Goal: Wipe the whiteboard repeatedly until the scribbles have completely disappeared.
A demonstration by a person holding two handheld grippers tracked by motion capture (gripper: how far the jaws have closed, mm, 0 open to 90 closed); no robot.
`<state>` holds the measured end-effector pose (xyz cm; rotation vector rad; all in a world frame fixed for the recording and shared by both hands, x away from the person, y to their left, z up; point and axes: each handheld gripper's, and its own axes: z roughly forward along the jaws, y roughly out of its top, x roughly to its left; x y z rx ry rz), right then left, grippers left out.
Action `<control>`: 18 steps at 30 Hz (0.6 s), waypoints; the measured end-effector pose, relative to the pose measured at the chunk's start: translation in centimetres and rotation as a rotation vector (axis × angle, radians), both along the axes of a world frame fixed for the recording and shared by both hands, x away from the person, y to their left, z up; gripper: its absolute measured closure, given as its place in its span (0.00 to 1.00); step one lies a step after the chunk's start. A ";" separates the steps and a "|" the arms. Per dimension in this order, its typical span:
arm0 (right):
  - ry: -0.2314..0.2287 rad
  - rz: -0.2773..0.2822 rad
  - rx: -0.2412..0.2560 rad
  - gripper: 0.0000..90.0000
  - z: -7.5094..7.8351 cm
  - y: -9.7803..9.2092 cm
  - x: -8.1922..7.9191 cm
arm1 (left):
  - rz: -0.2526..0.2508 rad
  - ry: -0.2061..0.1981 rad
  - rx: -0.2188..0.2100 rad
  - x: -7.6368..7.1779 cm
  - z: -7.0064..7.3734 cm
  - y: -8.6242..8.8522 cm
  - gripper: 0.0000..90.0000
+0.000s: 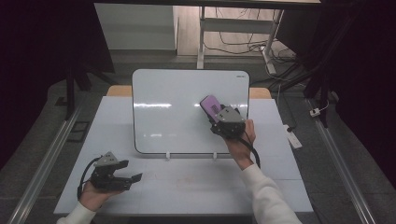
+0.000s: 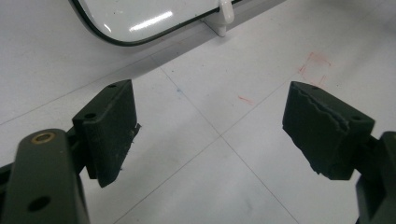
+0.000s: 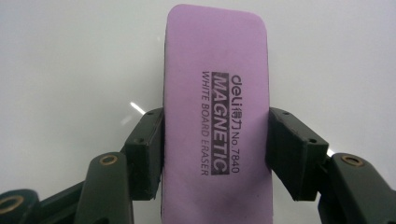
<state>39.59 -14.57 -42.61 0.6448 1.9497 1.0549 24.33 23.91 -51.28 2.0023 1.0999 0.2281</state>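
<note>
The right gripper (image 1: 219, 117) is seen clamped on a purple whiteboard eraser (image 1: 211, 105), one jaw pressed to each long side, as confirmed in the right gripper view, where the eraser (image 3: 217, 116) is gripped near its middle and its rounded far end projects well beyond the jaws. The eraser is held against or just over the face of the whiteboard (image 1: 173, 112), in the right-hand part of the board, near the right edge but inside it; whether contact is made cannot be told. The board is propped tilted on two small white clips at its lower edge, and one clip (image 2: 225, 14) is seen beside the dark rounded corner of the board (image 2: 140, 18) in the left gripper view. The left gripper (image 1: 128, 173) is held with jaws spread wide and nothing between them, low over the white table (image 1: 196, 186), well apart from the board. Bare table surface with faint red marks (image 2: 313, 65) is noted ahead of it.
</note>
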 end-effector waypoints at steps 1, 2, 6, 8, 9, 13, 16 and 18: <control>-0.009 -0.017 0.011 0.45 0.2 -0.5 0.2 | 0.000 0.000 0.000 0.0 0.0 0.0 0.21; -0.014 -0.035 0.026 0.45 0.4 -1.2 0.4 | 0.000 0.000 0.000 0.0 0.0 0.0 0.21; -0.020 -0.113 0.093 0.45 1.2 -4.0 1.1 | -0.002 -0.002 -0.002 0.0 0.1 0.0 0.21; -0.016 -0.134 0.122 0.45 1.4 -5.1 1.4 | -0.003 -0.002 0.001 0.0 0.1 -0.1 0.21; -0.010 -0.135 0.133 0.45 1.5 -5.4 1.4 | -0.004 -0.002 0.001 0.0 0.0 -0.1 0.21; -0.022 -0.131 0.096 0.45 1.3 -4.8 1.3 | -0.009 -0.002 0.001 0.0 0.0 -0.1 0.21; -0.007 -0.107 0.078 0.45 0.9 -4.1 0.9 | -0.006 -0.003 -0.001 0.0 0.1 0.0 0.21; 0.007 -0.081 0.049 0.45 0.3 -3.4 0.4 | -0.004 -0.002 -0.004 0.0 0.1 0.0 0.21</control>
